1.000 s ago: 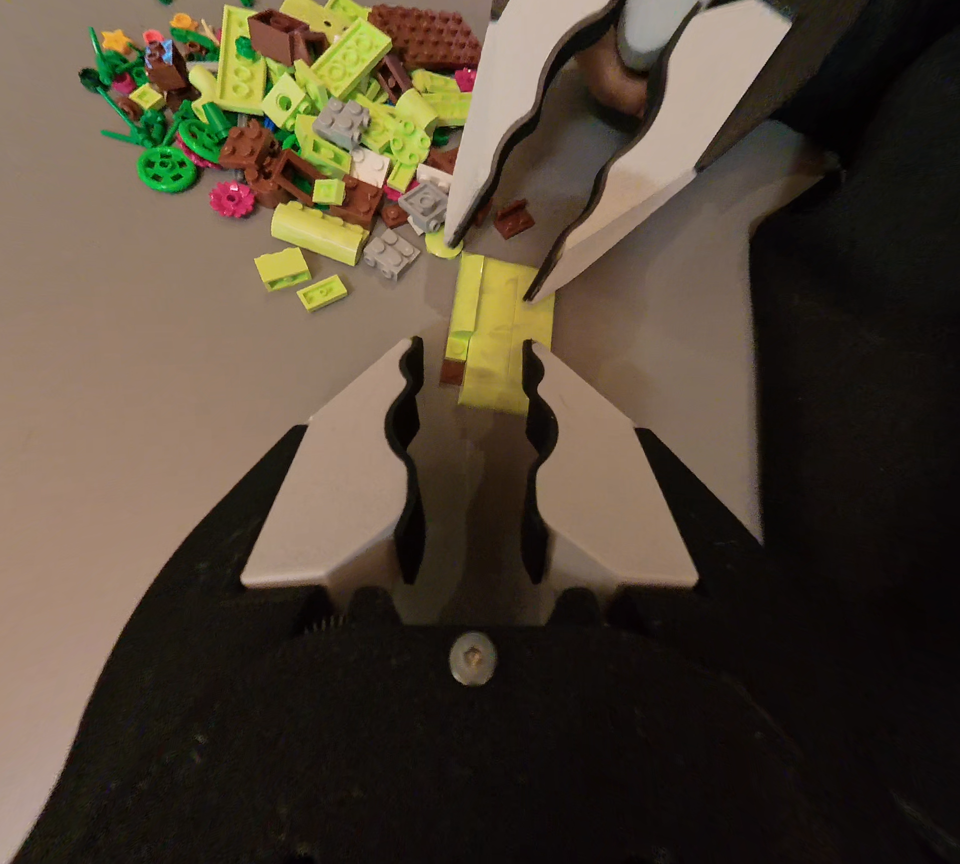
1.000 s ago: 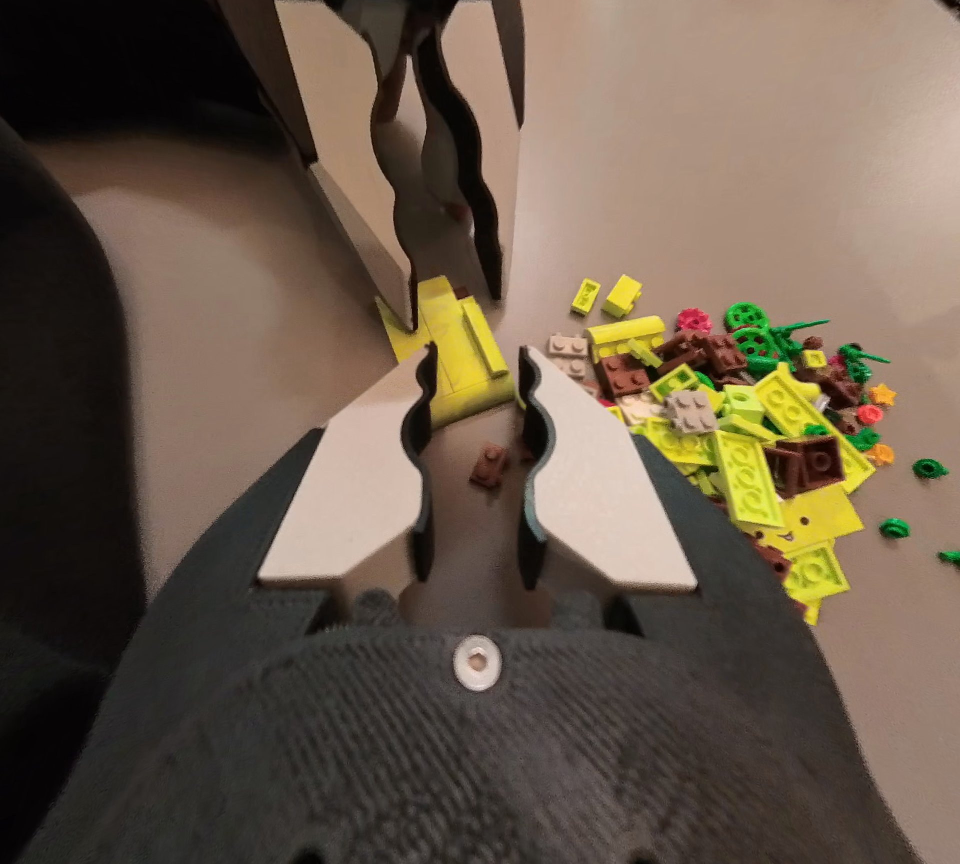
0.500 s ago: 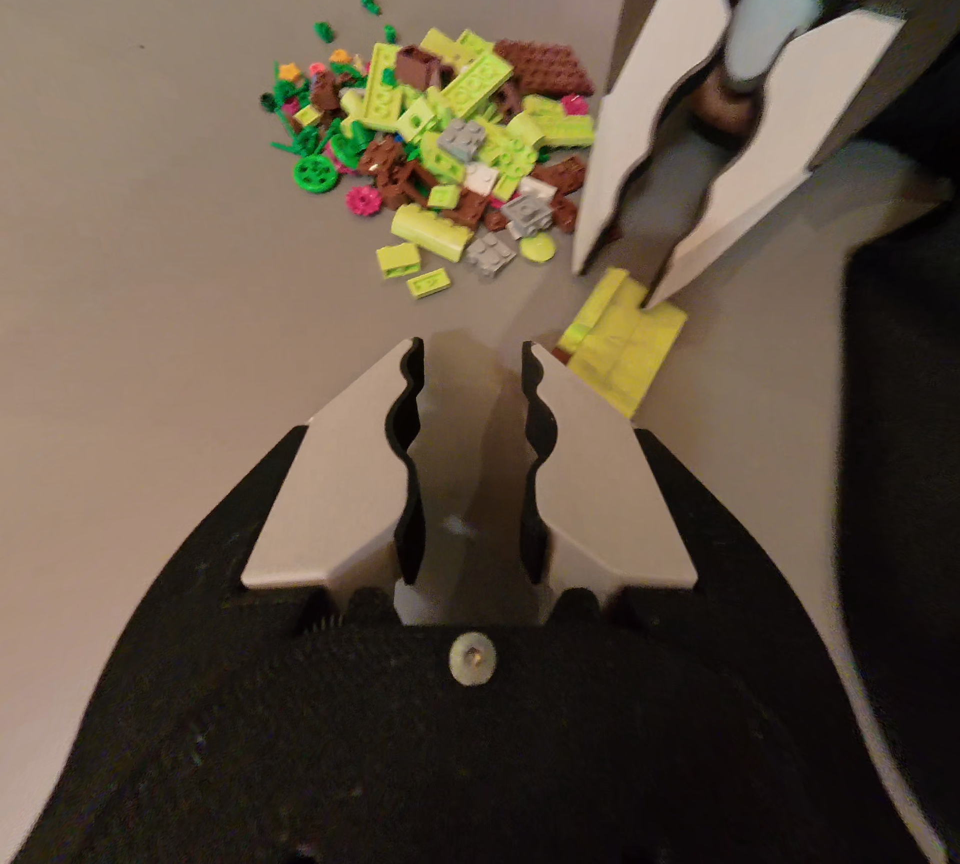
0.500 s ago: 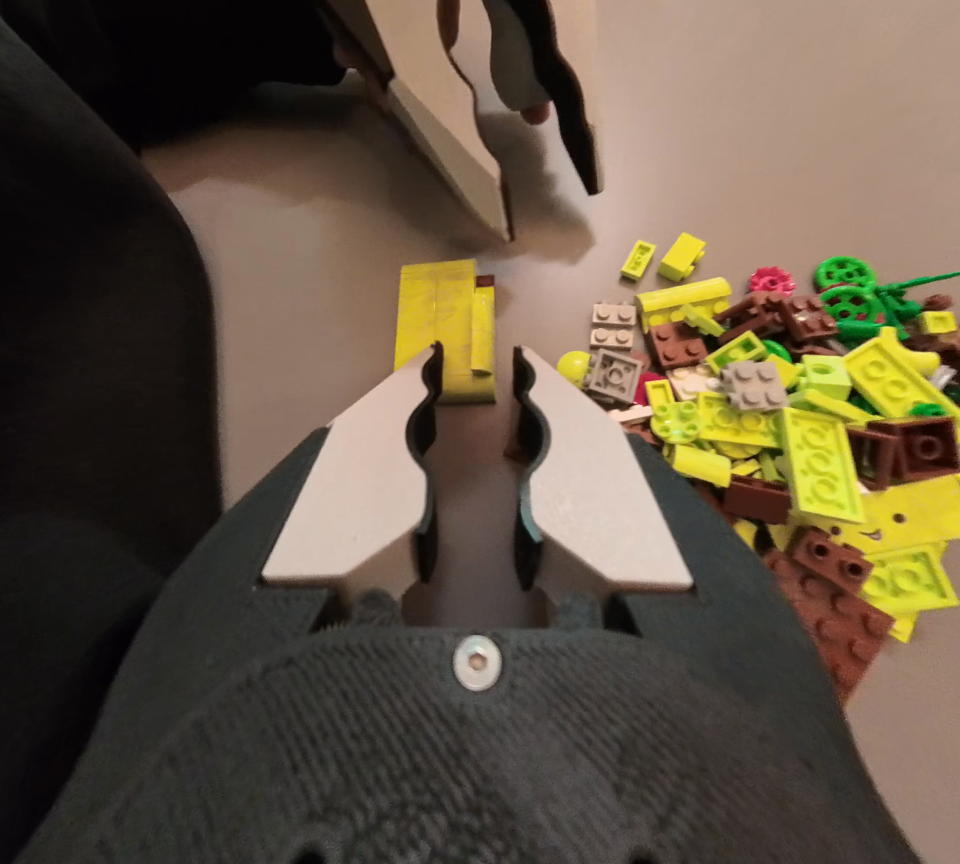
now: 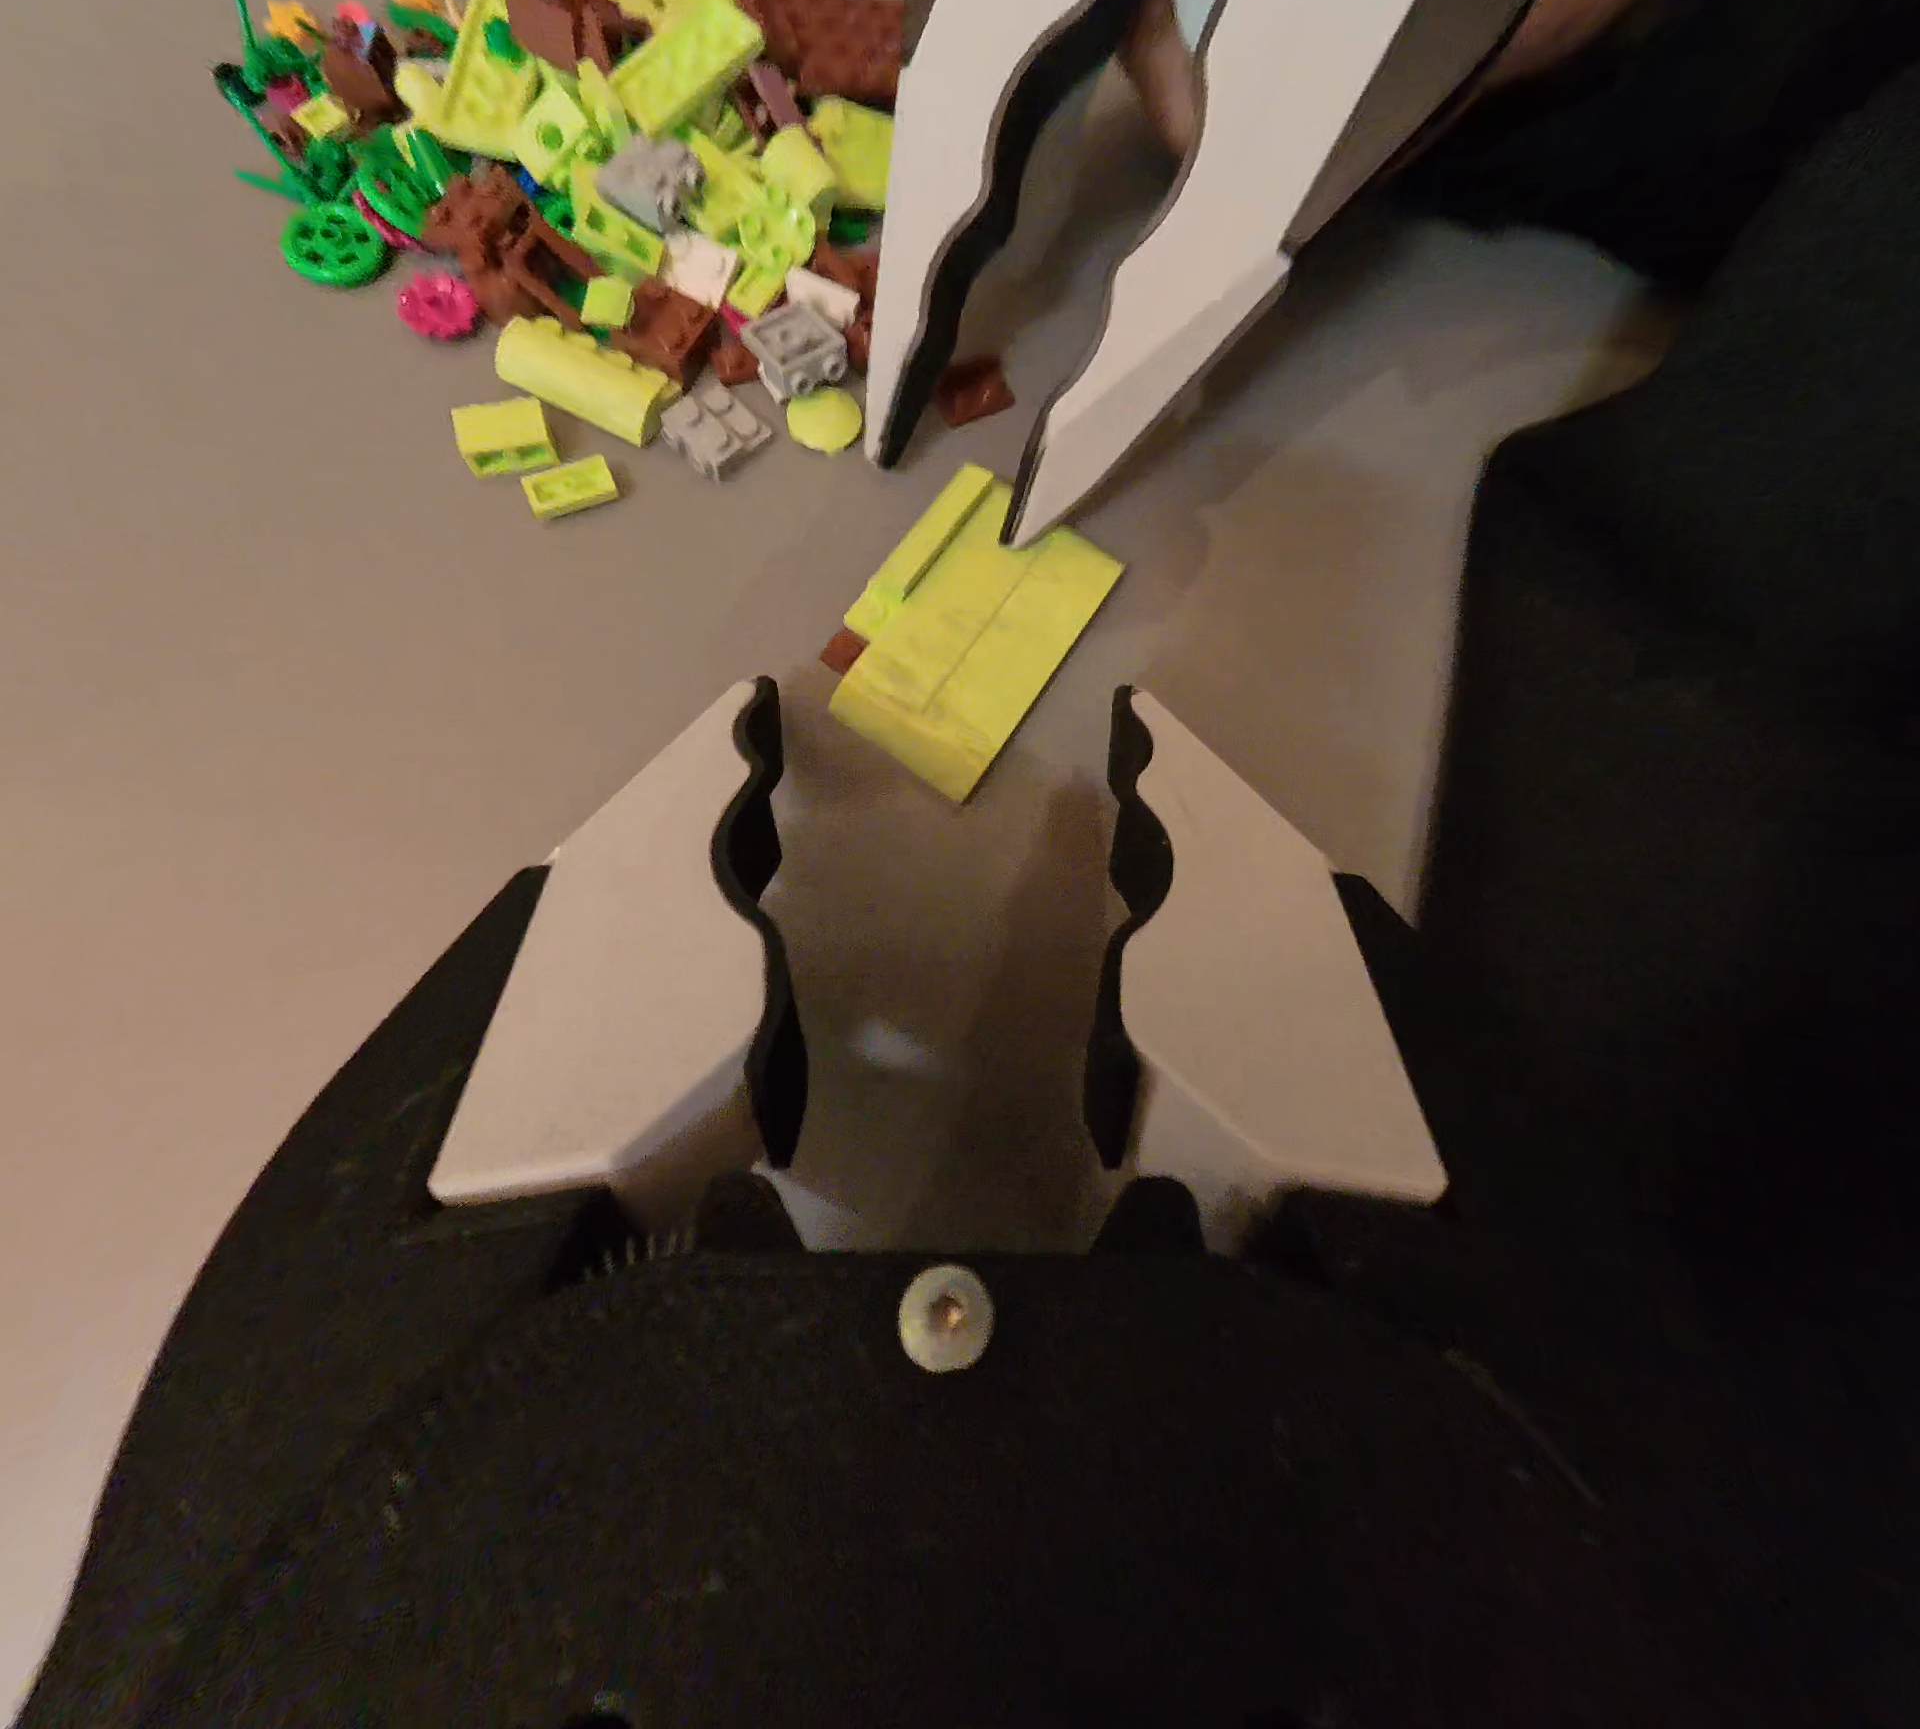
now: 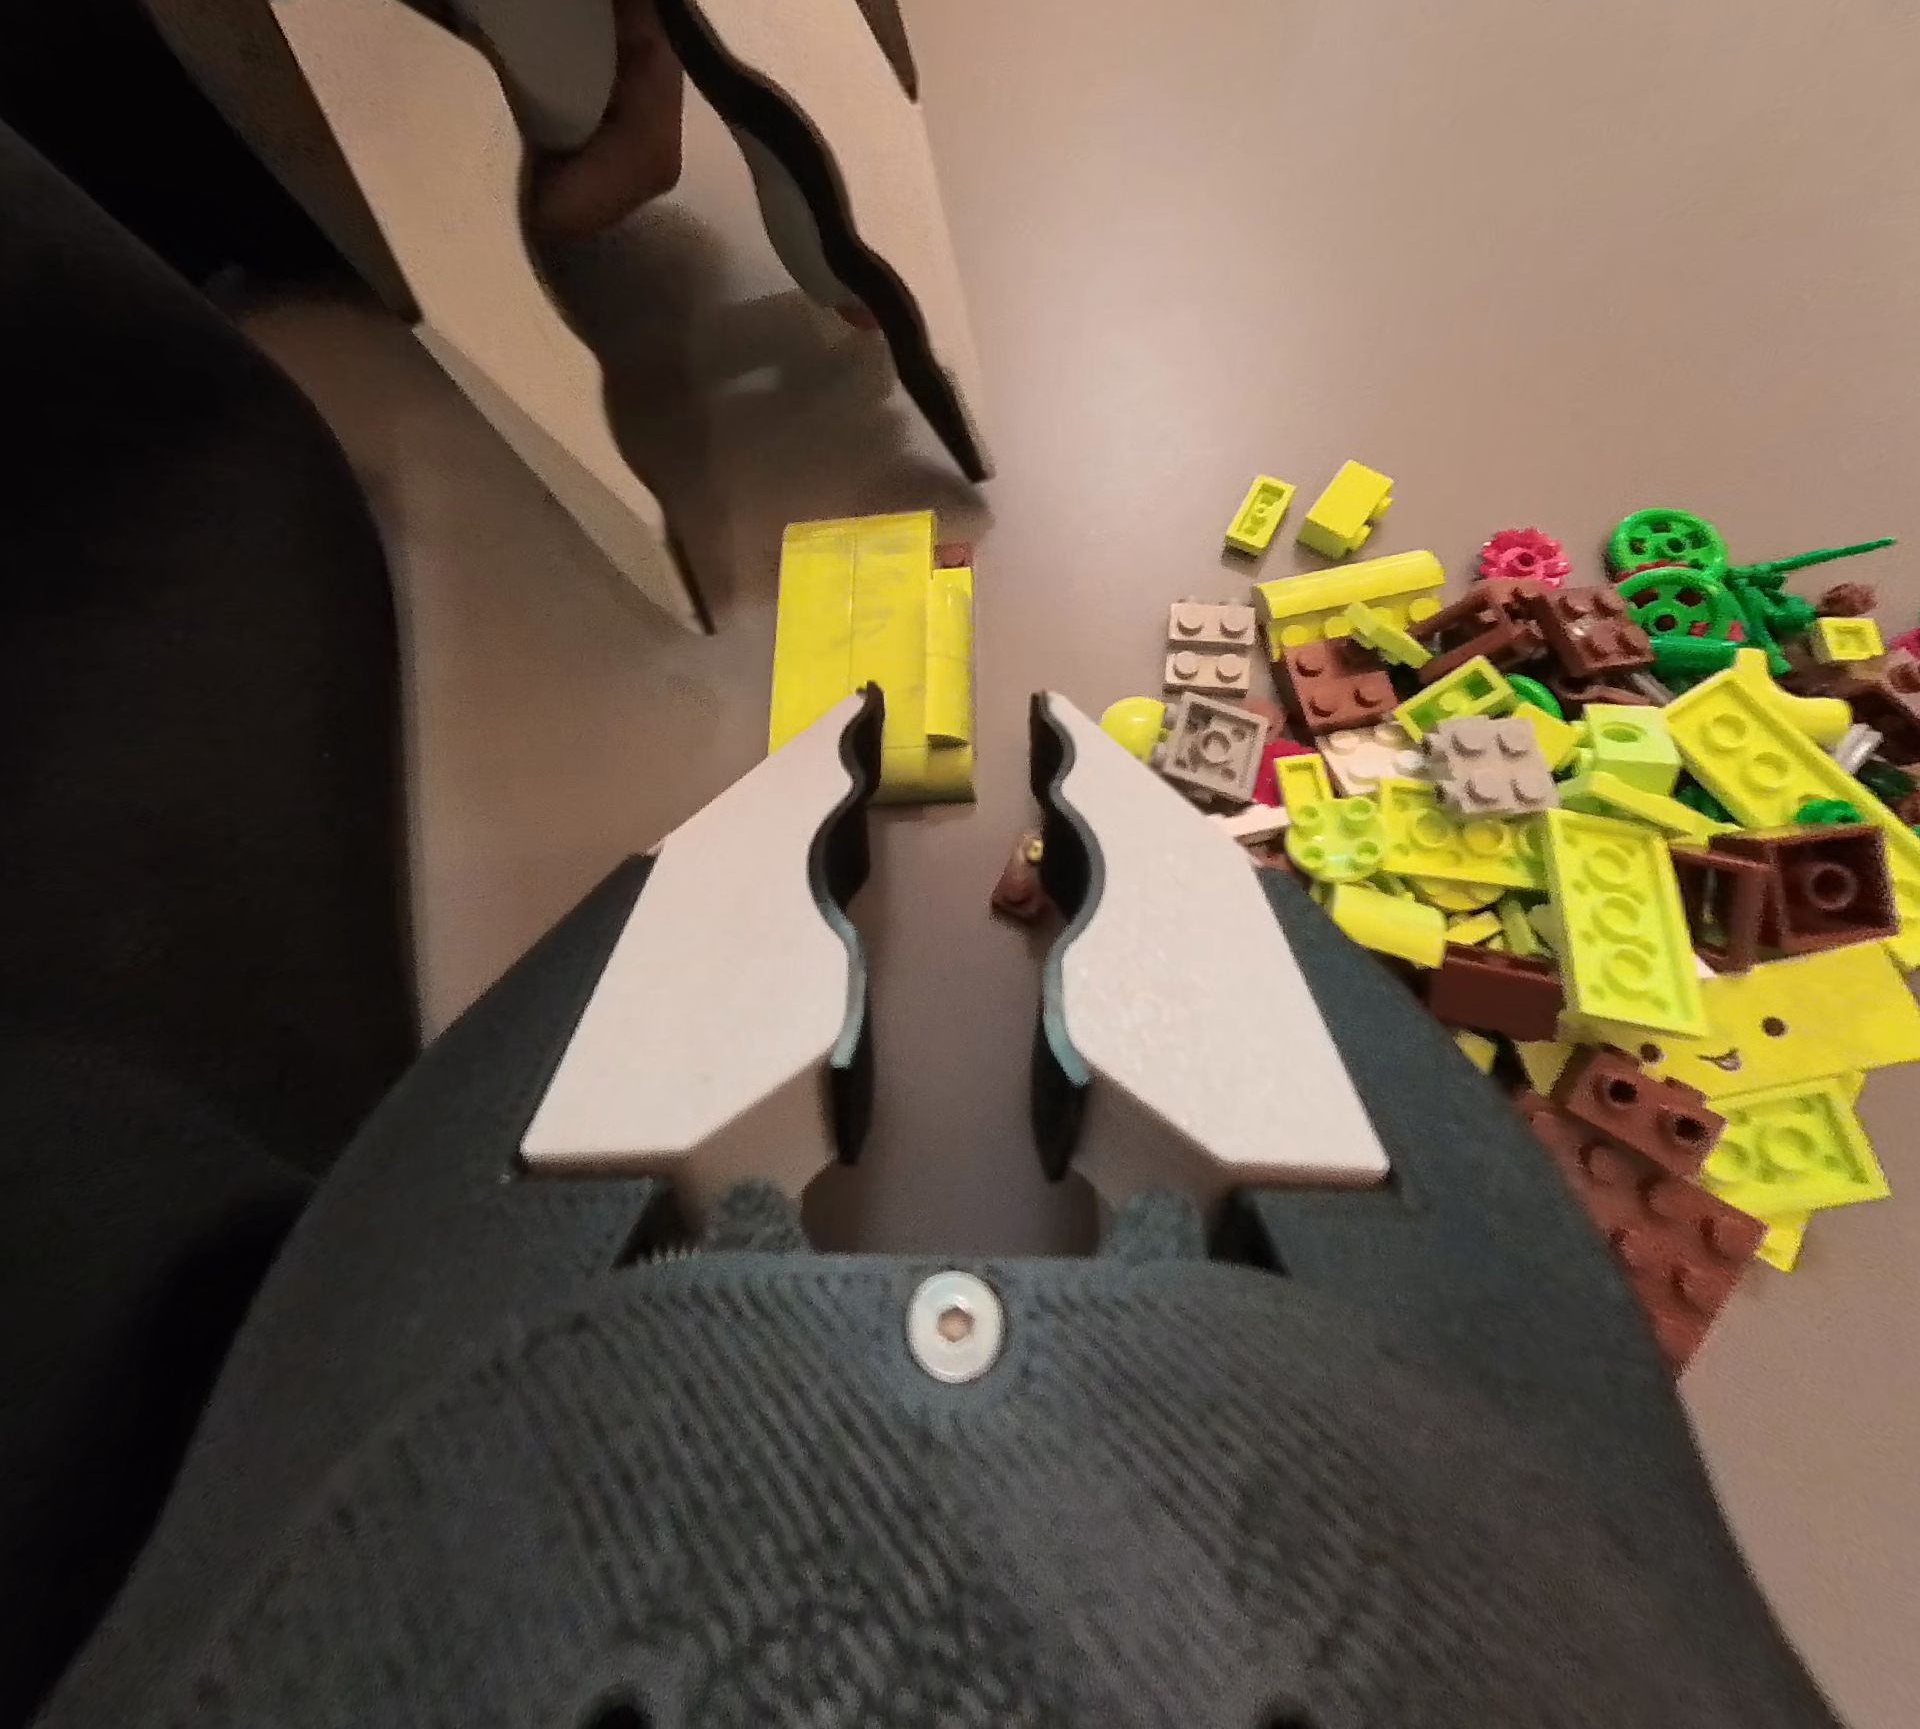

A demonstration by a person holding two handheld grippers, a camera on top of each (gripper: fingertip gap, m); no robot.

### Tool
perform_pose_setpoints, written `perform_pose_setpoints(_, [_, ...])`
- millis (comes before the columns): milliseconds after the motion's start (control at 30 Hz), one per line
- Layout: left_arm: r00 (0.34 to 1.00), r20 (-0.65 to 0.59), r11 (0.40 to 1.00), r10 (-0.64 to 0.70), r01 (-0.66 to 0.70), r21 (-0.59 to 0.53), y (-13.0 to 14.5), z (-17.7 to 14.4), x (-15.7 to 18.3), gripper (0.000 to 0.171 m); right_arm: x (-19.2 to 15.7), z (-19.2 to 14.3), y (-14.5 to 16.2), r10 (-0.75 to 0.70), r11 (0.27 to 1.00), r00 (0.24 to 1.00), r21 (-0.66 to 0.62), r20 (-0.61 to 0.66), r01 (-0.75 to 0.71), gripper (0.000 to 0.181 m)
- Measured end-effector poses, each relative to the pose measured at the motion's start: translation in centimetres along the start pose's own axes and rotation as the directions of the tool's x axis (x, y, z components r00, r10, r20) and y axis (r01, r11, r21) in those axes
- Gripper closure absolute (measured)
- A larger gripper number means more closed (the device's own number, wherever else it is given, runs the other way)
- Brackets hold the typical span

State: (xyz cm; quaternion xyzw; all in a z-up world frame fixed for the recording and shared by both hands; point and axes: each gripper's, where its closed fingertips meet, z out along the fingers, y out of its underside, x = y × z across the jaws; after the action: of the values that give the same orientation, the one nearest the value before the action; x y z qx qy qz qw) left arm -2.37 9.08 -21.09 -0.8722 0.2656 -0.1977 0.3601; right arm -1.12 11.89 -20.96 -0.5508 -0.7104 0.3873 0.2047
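Left tongs (image 5: 940, 703) sit low in my left wrist view, spread wide and holding nothing. Just past their tips lies the lime-yellow slab (image 5: 977, 640), flat on the grey bench (image 5: 260, 692), angled, its near corner between the two tips and not touching either as far as I can see. It is a smooth-topped block built of flat pieces, with a narrow raised strip along its left edge and a small brown piece (image 5: 844, 646) peeking out at that side. From above, the right tongs (image 5: 951, 490) come down, also parted; one tip rests at the slab's far edge, the other stands on the bench beside a loose brown plate (image 5: 975, 391). Beyond, to the left, spreads the brick pile (image 5: 582, 193): lime, brown, grey, green wheels and a pink gear.

From my right wrist view, the right tongs (image 6: 951, 713) are spread apart with nothing between them. The lime-yellow slab (image 6: 862, 630) lies straight ahead, its near end partly behind my left finger; I cannot tell whether that finger touches it. Its raised strip runs along the right side here. A small brown piece (image 6: 1018, 890) lies against the right finger's inner edge. The left tongs (image 6: 842, 552) hang over the slab's far end, spread, tips clear of it. The brick pile (image 6: 1558, 806) fills the bench (image 6: 1351, 173) to the right, close beside my right finger.
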Motion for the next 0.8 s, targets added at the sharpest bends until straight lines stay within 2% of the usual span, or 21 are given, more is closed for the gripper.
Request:
perform_pose_setpoints(133, [0.99, 0.121, 0.997, 0.071, -0.065, -0.052, 0.5, 0.6, -1.6, 0.112, -0.5, -0.1, 0.2, 0.01, 1.0, 1.0, -0.004, 0.016, -0.01, 0.155])
perform_pose_setpoints(233, [0.983, 0.182, 0.999, 0.035, -0.031, -0.027, 0.1, 0.5, -3.1, 0.12, -0.9, -0.4, 0.5, 0.031, 1.0, 0.999, -0.006, 0.039, -0.031, 0.152])
perform_pose_setpoints(300, [0.966, 0.26, 1.0, -0.004, 0.006, -0.005, -0.1, 0.0, -4.8, 0.128, -2.2, -0.7, 0.5, 0.032, 0.999, 0.993, 0.003, 0.109, -0.033, 0.162])
perform_pose_setpoints(400, [0.952, 0.298, 0.996, -0.069, 0.05, 0.072, -0.9, -0.8, -5.8, 0.129, -3.2, -1.0, 0.1, 0.035, 0.999, 0.985, 0.03, 0.166, -0.041, 0.161])
perform_pose_setpoints(533, [0.978, 0.175, 0.988, -0.109, 0.088, 0.126, -1.6, -0.8, -3.6, 0.12, -2.9, -1.3, -0.3, 0.063, 0.995, 0.983, 0.06, 0.174, -0.074, 0.16])
perform_pose_setpoints(633, [0.983, 0.137, 0.989, -0.118, 0.104, 0.106, -1.7, 0.4, -1.6, 0.103, -2.2, -1.6, -0.7, 0.08, 0.992, 0.986, 0.088, 0.144, -0.093, 0.16])
perform_pose_setpoints(700, [0.98, 0.173, 0.992, -0.098, 0.082, 0.096, -2.1, 1.2, -1.0, 0.086, -1.5, -1.6, -0.7, 0.086, 0.991, 0.991, 0.095, 0.103, -0.096, 0.16])
perform_pose_setpoints(800, [0.939, 0.343, 1.0, -0.011, 0.003, 0.024, -2.0, 2.0, -2.1, 0.085, -0.4, -1.6, -0.3, 0.093, 0.992, 0.995, 0.083, 0.037, -0.096, 0.161])
